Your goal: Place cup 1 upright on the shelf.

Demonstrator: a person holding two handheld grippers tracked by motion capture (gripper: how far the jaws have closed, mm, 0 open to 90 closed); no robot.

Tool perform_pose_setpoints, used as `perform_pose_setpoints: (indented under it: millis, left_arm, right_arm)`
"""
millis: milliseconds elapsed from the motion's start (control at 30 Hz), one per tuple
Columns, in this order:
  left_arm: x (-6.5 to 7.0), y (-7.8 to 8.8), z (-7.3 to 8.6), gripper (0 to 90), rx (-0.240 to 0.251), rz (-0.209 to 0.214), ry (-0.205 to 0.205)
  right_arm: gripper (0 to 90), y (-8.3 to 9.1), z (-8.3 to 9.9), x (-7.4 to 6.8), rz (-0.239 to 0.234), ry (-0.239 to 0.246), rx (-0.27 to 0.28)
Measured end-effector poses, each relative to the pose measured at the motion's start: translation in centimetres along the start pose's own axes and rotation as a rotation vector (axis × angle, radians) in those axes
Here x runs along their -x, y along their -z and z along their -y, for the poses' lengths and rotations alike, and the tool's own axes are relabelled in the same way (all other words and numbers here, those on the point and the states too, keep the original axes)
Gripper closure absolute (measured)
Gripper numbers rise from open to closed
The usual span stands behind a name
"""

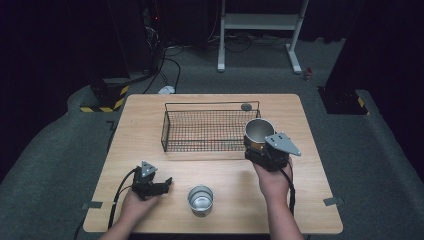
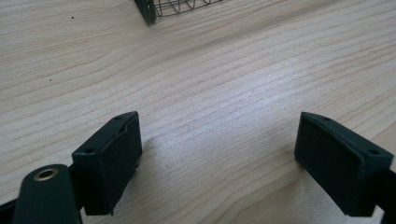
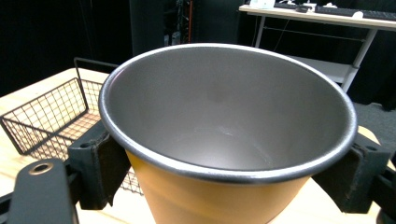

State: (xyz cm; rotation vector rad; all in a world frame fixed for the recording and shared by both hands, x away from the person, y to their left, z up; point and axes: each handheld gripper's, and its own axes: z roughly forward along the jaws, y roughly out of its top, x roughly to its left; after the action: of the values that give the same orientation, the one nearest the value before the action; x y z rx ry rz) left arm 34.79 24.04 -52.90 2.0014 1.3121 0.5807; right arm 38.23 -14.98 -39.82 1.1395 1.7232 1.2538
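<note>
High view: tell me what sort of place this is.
Probably a lab or recording studio, not a home. A bare wooden table stands alone on grey carpet against black surroundings, with cables trailing to dark equipment, hazard-striped tape on the floor and a white desk frame behind.

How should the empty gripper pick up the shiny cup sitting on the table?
Grip the silver cup across its side wall just under the rim, coming in level from the left gripper. It stands upright, round and open-topped, with nothing crowding that side.
</note>
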Motion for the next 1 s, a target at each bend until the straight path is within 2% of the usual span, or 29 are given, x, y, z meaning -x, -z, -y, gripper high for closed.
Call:
perform_pose_setpoints:
  millis: [67, 167, 467, 1000]
  left_arm:
    - [0.0, 0.0, 0.0, 15.5, 0.001, -0.001, 0.001]
    - [0.0, 0.0, 0.0, 15.6, 0.002, 0.000, 0.000]
    - [0.0, 0.0, 0.0, 15.8, 0.003, 0.004, -0.005]
    - [0.0, 0.0, 0.0, 16.5, 0.001, 0.004, -0.013]
  right_arm:
    - [14.5, -0.3, -0.2, -0.1, -0.002, -0.004, -0.001]
    - [14.5, -1.6, -0.9, -0.5, -0.007, -0.020, -0.003]
    - [14.5, -4.0, -2.1, -0.9, -0.009, -0.018, -0.015]
    - [14.5, -6.7, -4.1, -1.4, 0.004, 0.000, -0.011]
